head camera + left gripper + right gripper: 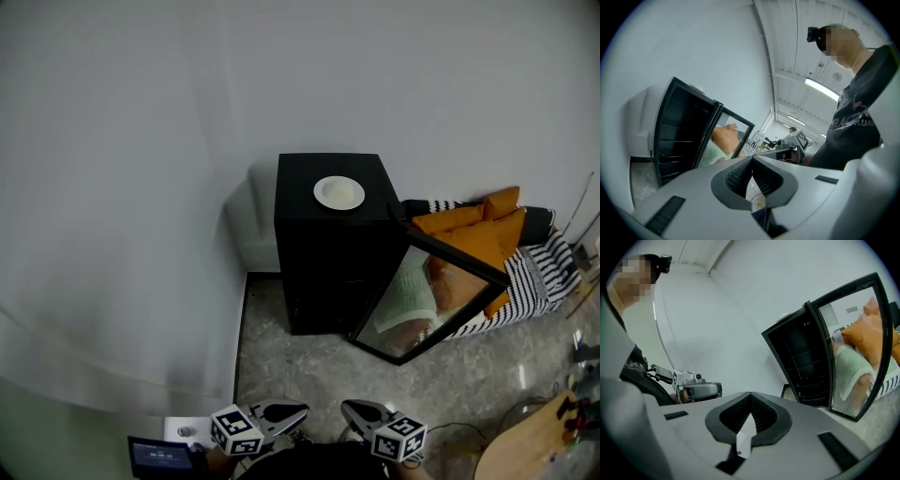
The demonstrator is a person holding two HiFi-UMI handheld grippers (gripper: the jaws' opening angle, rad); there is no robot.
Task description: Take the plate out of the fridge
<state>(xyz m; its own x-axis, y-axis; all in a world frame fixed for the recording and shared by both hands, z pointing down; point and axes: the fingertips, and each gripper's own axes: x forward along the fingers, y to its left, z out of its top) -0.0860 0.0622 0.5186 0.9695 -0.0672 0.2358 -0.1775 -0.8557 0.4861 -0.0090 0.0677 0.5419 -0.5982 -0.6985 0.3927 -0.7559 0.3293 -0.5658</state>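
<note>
White wall (pixel 141 141) and grey stone-pattern floor (pixel 309 375) are seen in the head view. A black mini fridge (pixel 328 253) is stood against the wall. Its glass-fronted door (pixel 427 305) is swung wide open toward the right, with the lower corner out over the floor. Orange and pale green shapes are reflected in the glass. Dark shelves (pixel 811 366) are made out inside the cabinet in the right gripper view; anything on them cannot be told.

A black-and-white striped sofa (pixel 544 272) is placed to the right of the fridge, behind the open door, with orange cushions (pixel 483 234) piled on it. A wooden board (pixel 525 450) is cut off at the bottom right corner.

The person's dark T-shirt (pixel 855 122) is caught in the left gripper view.

The left gripper (pixel 298 410) and right gripper (pixel 349 410) are held low at the bottom edge of the head view, well apart from the fridge, tips turned toward each other. Jaws of both are pressed together, pads meeting, nothing clamped between them. Each gripper is seen by the other's camera.

A small device with a lit screen (pixel 161 457) is seen by the left gripper at the bottom left.

The white plate (pixel 338 192) is sat on top of the fridge, near the right rear, flat, untouched by either gripper.
</note>
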